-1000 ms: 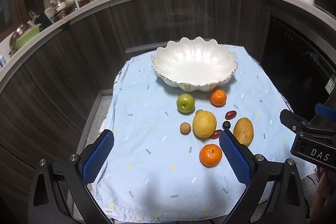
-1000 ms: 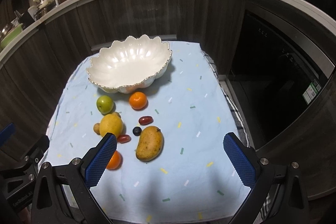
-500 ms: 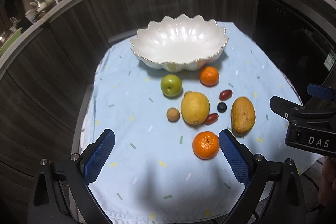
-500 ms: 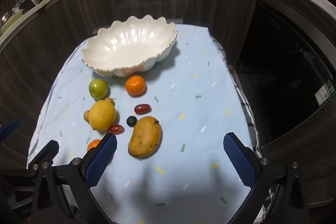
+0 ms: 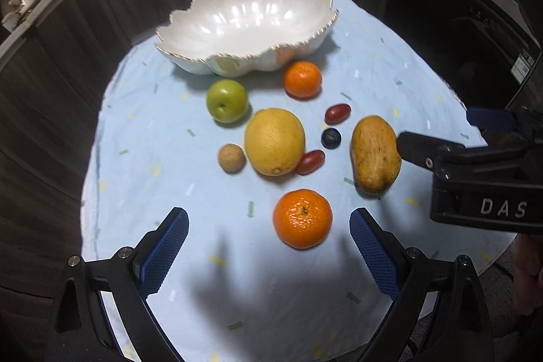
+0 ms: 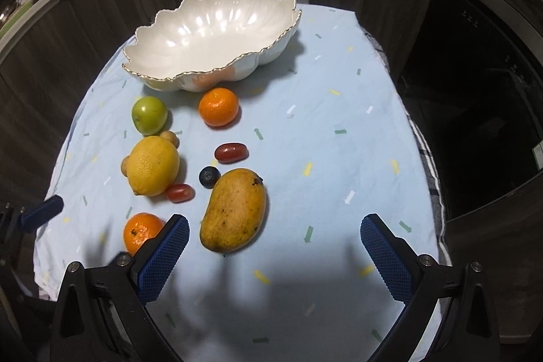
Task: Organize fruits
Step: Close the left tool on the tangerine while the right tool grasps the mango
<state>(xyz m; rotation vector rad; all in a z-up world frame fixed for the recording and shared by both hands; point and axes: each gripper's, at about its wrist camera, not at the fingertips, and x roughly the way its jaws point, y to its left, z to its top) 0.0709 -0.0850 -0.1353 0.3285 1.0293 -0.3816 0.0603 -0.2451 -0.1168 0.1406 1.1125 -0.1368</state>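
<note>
Our jaws on the left gripper (image 5: 268,246) stand wide but are closing, with nothing pressed between the blue ribbed pads; the nearer orange mandarin (image 5: 302,218) lies on the cloth just ahead of the gap, toward the right pad. From this left wrist view we see the light blue speckled cloth (image 5: 142,138) covering the table, and at its far side the empty white scalloped bowl with a gilded rim (image 5: 247,26). In front of the bowl lie a green apple (image 5: 227,101) and a second mandarin (image 5: 302,79); nearer sit a large yellow lemon (image 5: 274,141), a small brown walnut-like ball (image 5: 231,157) just left of it, a red oblong tomato (image 5: 310,162) touching its right side, another red tomato (image 5: 337,113), a dark blueberry (image 5: 331,138) and a yellow-brown mango (image 5: 375,154). The black body of the right gripper (image 5: 475,158) reaches in from the right, its tip just beside the mango. In the right wrist view, the right gripper (image 6: 275,255) has its jaws spread wide and empty, hanging over the cloth (image 6: 339,111) with the mango (image 6: 234,214) just ahead of the left pad. The bowl (image 6: 210,39) sits at the far side, the apple (image 6: 149,115), mandarin (image 6: 218,107), lemon (image 6: 153,166), both tomatoes (image 6: 231,152) (image 6: 179,192) and blueberry (image 6: 209,176) between, and the nearer mandarin (image 6: 142,231) partly hidden behind the left pad.
</note>
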